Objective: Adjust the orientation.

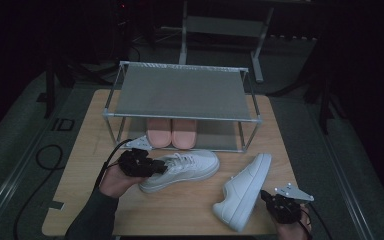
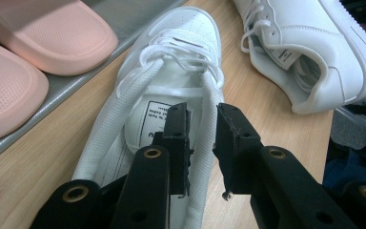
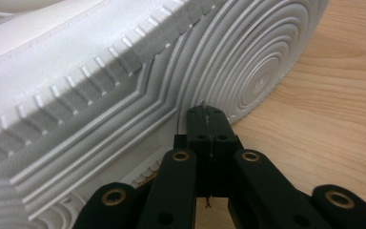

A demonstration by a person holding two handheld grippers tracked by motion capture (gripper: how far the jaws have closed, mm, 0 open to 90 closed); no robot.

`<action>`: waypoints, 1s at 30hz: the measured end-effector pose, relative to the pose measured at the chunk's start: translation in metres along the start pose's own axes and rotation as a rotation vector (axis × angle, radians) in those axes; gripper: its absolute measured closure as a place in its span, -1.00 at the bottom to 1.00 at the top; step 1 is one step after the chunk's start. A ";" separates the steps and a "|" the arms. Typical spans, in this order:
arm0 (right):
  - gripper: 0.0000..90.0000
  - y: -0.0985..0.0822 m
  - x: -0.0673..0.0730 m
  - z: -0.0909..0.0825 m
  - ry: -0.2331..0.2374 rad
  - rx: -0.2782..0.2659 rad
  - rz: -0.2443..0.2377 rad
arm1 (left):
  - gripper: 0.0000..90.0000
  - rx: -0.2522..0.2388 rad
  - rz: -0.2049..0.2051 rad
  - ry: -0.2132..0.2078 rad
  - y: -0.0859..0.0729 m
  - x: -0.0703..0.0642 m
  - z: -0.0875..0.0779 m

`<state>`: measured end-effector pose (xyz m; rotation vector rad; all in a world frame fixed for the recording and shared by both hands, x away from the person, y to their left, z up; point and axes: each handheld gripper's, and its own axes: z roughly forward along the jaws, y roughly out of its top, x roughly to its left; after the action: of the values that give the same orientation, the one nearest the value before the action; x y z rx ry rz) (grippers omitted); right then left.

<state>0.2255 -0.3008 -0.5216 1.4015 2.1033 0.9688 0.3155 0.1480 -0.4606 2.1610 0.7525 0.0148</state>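
White leather sneaker [image 2: 181,62] lying upright in the middle of the wood surface [image 1: 180,210], toe pointing right, just in front of the rack. My left gripper [image 2: 202,138] is at its heel end w/ the fingers [image 2: 176,129] parted, straddling the padded collar on one side: one finger inside the shoe opening, the other outside. Can't tell if the pads are actually pressing on it. 2nd white sneaker [image 1: 242,190] is tipped on its side near the front right corner, sole facing my right gripper [image 3: 205,119], whose fingers are fully closed w/ nothing between them, tips right up by the ribbed sole. Behind all that, pink slippers [image 1: 171,132] sit side by side on the bottom tier of the metal shoe rack [image 1: 180,90].
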 end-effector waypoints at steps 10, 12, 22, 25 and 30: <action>1.00 0.004 0.009 0.005 0.036 -0.007 -0.024 | 0.65 0.008 0.000 -0.005 0.000 -0.001 0.003; 1.00 0.005 0.010 0.005 0.042 -0.004 -0.027 | 0.65 0.010 0.002 -0.008 0.000 -0.002 0.004; 1.00 0.009 0.022 0.012 0.091 0.003 -0.077 | 0.64 0.015 0.003 -0.010 0.000 -0.001 0.005; 1.00 0.009 0.021 0.011 0.093 0.006 -0.085 | 0.63 0.016 0.002 -0.009 0.000 -0.001 0.004; 1.00 0.015 0.009 0.002 0.055 -0.027 -0.052 | 0.63 0.011 -0.002 -0.009 0.000 -0.001 0.004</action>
<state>0.2324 -0.2879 -0.5109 1.3144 2.1475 1.0213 0.3156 0.1452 -0.4632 2.1691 0.7513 -0.0001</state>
